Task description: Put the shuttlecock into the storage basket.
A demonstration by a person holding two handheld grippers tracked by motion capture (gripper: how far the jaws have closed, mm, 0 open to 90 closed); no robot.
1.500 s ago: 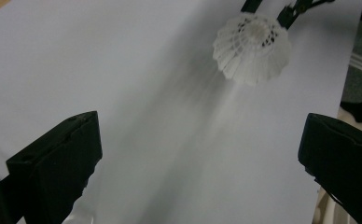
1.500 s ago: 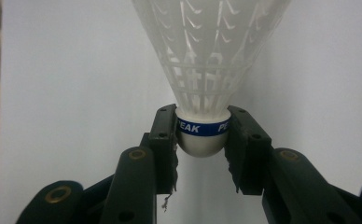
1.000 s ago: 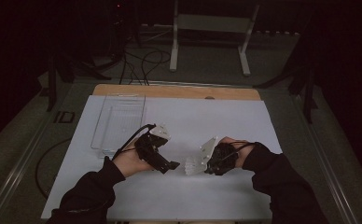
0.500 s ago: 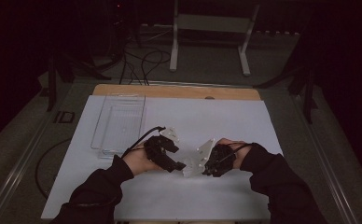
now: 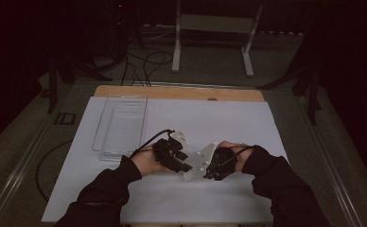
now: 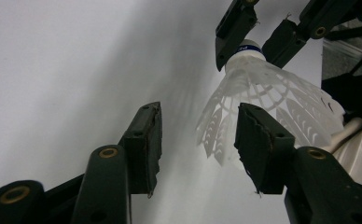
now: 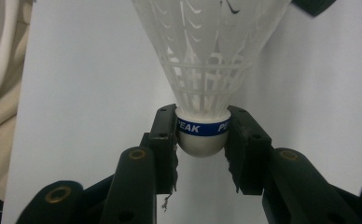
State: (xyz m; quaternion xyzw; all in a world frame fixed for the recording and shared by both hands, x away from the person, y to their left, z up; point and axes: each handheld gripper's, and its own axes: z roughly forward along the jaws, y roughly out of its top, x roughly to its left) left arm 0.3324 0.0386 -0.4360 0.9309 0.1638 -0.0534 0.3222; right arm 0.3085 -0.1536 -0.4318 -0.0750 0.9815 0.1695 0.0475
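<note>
A dim room with dark curtains and cables on the floor surrounds a table (image 5: 125, 92) covered by a white sheet (image 5: 210, 118). A clear plastic tray (image 5: 121, 124) lies on the sheet toward ten o'clock from my hands; a white metal stand (image 5: 212, 35) waits beyond the table at twelve o'clock.

My right gripper (image 7: 201, 135) is clamped on the rounded cork of a white plastic shuttlecock (image 7: 202, 60), pads pressing either side of its blue band, skirt fanning away toward twelve o'clock in the right gripper view. The shuttlecock hangs above the sheet near the table's front centre, between my two hands.

My left gripper (image 6: 198, 140) has come in from nine o'clock in the high view and its jaws have just been closing. In the left gripper view the lower edge of the skirt (image 6: 263, 98) sits between them, near the right pad; I see no firm press yet, so I count them as released.

I judge the shuttlecock very light, with nothing to resist a knock. The cork is firm and the safe place to grip. The skirt is thin, springy lattice: it will flex and could crease or crack under a hard squeeze, so my left pads should close gently, low near the ribbed neck rather than the flared rim
</note>
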